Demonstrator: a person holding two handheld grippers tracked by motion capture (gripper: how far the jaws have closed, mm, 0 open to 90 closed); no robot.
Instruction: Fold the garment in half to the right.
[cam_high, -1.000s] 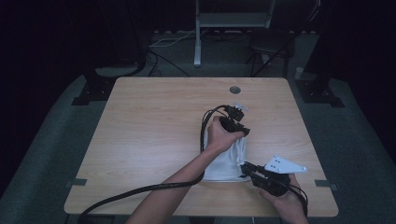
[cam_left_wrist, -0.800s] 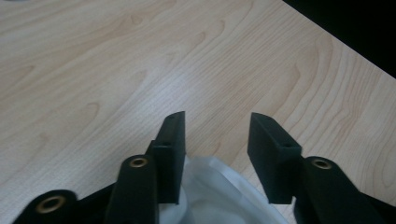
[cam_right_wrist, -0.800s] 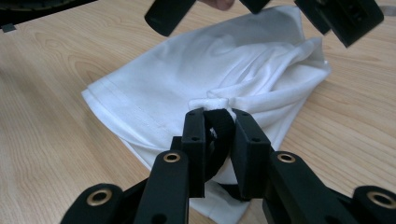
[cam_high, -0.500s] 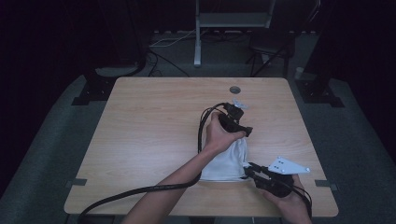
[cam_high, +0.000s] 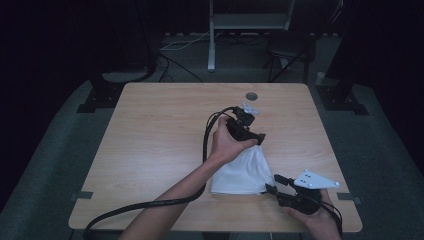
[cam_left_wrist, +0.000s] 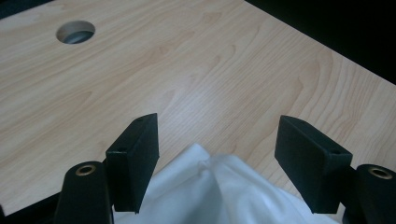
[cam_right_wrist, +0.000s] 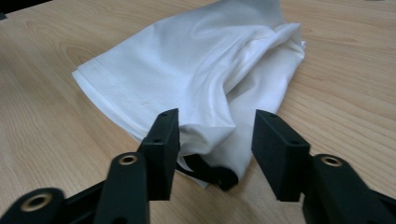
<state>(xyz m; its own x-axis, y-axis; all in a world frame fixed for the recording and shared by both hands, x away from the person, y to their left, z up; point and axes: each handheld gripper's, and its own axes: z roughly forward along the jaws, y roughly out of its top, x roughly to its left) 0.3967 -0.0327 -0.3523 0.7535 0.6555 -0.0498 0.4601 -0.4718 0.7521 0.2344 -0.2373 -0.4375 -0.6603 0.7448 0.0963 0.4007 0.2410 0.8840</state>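
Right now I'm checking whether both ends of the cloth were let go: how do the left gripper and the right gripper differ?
The left gripper sits at the far end of the white cloth, near the table middle; the right gripper sits at the near corner by the table edge. The left jaws stand wider apart than the right jaws. Both have just been opening, and on both the cloth lies between the jaws with the pads clear of it.
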